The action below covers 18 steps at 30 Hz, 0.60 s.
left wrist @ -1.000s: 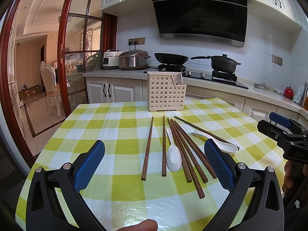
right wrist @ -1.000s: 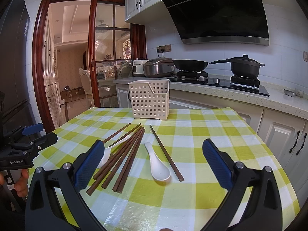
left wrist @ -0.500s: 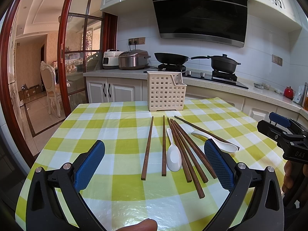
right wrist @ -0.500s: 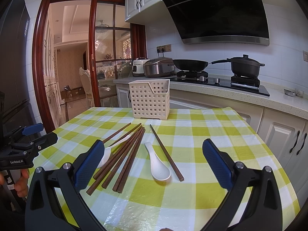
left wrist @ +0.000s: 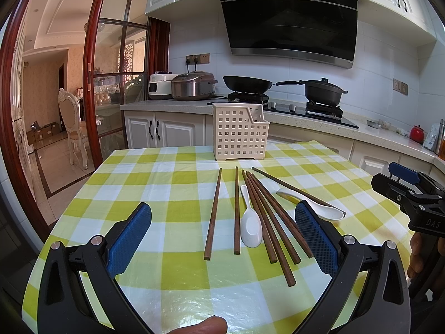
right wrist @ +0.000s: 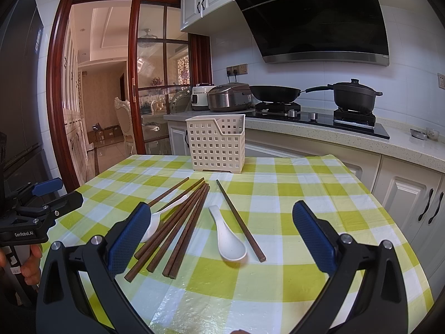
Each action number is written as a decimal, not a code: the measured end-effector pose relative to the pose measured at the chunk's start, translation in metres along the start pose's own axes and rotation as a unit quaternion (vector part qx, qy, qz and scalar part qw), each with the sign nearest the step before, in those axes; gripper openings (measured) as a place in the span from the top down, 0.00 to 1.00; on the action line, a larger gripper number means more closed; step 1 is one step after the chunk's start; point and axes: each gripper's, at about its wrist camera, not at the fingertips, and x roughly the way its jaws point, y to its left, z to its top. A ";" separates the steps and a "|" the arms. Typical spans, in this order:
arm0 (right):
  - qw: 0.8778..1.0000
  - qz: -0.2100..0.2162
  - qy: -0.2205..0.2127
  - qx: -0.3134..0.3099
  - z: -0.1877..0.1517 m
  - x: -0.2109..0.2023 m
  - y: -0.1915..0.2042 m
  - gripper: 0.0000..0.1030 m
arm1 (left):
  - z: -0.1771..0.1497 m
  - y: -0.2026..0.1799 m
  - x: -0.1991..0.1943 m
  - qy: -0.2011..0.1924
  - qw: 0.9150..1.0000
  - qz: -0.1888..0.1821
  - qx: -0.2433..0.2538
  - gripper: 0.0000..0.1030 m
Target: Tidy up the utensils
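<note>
Chopsticks (left wrist: 261,217) lying lengthwise toward basket (left wrist: 239,135), spoons (left wrist: 250,222) alongside

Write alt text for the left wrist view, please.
The open left gripper hovers over a green-checked table where brown chopsticks and two white spoons lie loose before an empty cream utensil basket. The right gripper shows at the right edge.

Ahead of me a wok (left wrist: 247,84) and lidded pot (left wrist: 322,92) sat on the stove (left wrist: 303,110); two rice cookers (left wrist: 193,85) stood beside them.
</note>
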 end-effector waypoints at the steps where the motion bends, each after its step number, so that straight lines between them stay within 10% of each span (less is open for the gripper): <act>1: 1.000 0.000 0.000 0.000 0.000 0.000 0.000 0.04 | 0.000 0.000 0.000 0.000 1.000 0.000 0.000 0.06; 18: 0.999 0.000 0.039 -0.005 0.003 0.014 -0.003 0.04 | -0.009 0.012 0.018 0.020 1.000 0.006 -0.005 0.06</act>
